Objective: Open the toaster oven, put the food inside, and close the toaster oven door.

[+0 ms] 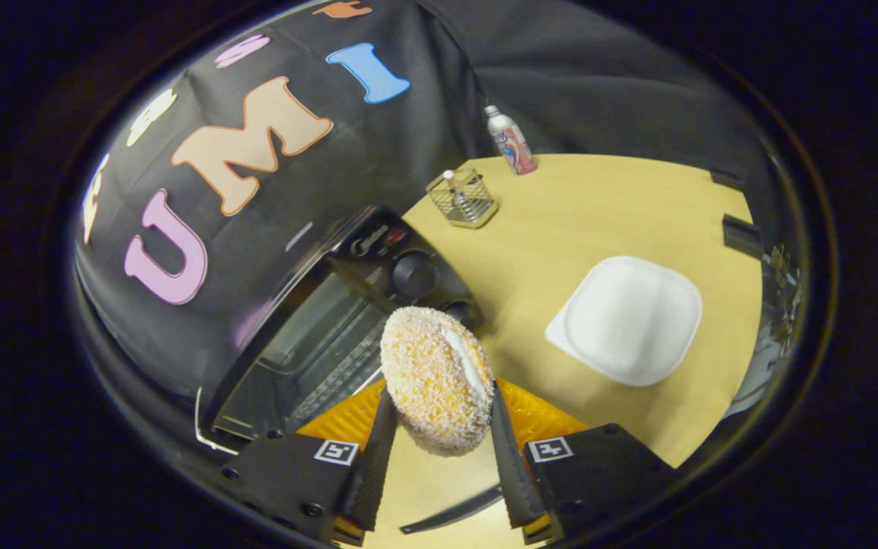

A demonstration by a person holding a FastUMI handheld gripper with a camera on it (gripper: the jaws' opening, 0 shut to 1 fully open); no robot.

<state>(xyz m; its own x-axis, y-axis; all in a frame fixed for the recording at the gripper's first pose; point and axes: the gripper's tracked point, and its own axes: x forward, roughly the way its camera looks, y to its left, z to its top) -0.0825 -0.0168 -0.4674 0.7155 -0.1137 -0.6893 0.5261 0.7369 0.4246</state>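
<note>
Light wooden table (pixel 561 229) in a black-cloth booth, white plate (pixel 626 319) sitting empty on it. The gripper (pixel 439 427) is clamped on the crumb-coated bun (pixel 435 377), long axis running away from the fingers, right in front of the open toaster oven (pixel 332 335).

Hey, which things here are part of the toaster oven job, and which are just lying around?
Job: toaster oven, door open; sugared bun, gripped between the tongs.

Lying about: white plate, wire basket, bottle, all on the table.
</note>
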